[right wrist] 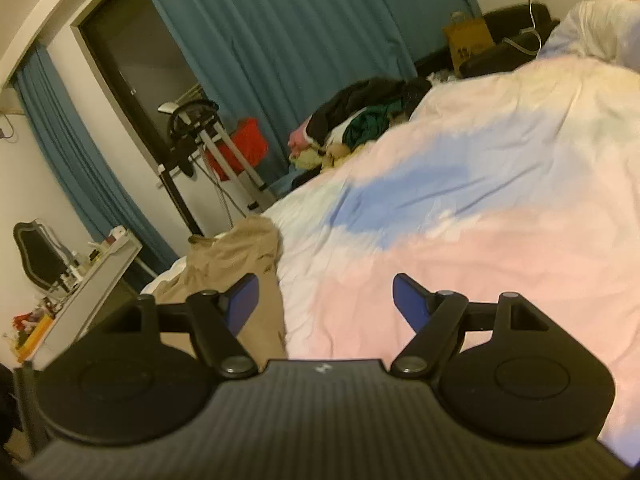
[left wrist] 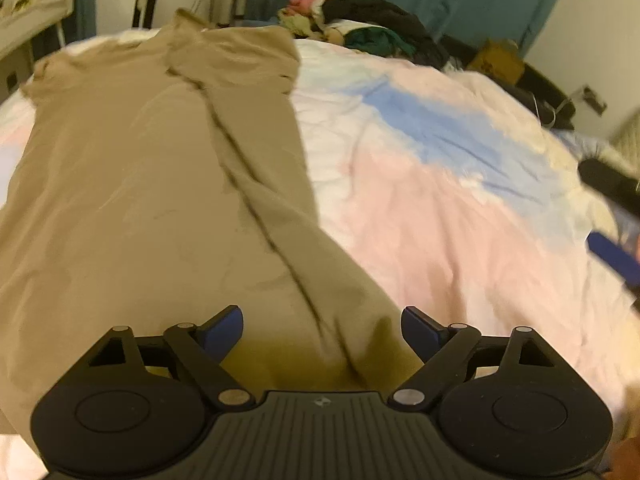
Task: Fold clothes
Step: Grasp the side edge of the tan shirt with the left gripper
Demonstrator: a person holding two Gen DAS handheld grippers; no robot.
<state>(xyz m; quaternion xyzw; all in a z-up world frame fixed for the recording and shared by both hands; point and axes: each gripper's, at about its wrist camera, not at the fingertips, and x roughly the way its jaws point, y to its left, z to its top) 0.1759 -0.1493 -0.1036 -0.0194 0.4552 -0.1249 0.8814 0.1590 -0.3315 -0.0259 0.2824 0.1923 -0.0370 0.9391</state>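
Tan shirt (left wrist: 160,184) lies fully visible leftward (right: edge only).

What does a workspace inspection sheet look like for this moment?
Surface: bed with pastel duvet.
Job's things: tan garment laid flat, right side folded over.
Clutter: clothes pile at the far edge.
Grippers: left gripper open over the garment's near end; right gripper open, above the duvet, empty.
Cables: white cable from a wall socket.
Surroundings: teal curtains, paper bag, cluttered shelf.
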